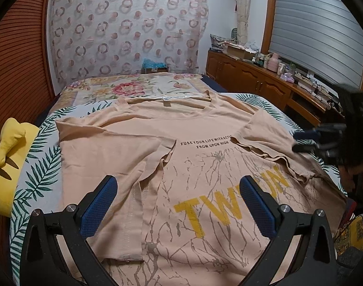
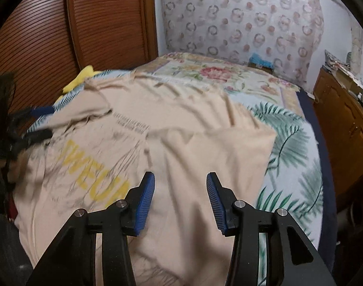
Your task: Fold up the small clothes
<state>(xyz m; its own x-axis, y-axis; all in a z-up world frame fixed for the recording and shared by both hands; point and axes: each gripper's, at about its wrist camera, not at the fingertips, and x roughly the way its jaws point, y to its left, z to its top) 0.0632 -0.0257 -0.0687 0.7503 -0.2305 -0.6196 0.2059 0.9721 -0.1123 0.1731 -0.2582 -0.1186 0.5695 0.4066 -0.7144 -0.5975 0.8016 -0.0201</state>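
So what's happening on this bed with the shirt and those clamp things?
A person holding a two-finger gripper in each hand is folding a peach T-shirt spread on the bed. Both side parts, sleeves included, already lie folded in over the printed front. The left gripper and right gripper both stand open above the shirt, gripping nothing. A yellow pillow lies at the bed's edge.

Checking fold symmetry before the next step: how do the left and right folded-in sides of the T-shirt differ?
In the left wrist view, the left folded flap is a long panel running down to the hem; the right folded sleeve is a shorter piece near the shoulder. The left flap lies fairly flat with a straight edge; the right sleeve is rumpled with a wavy hem. The right sleeve covers part of the small black lettering; the left flap stops short of it. Both lie folded inward over the peach T-shirt.
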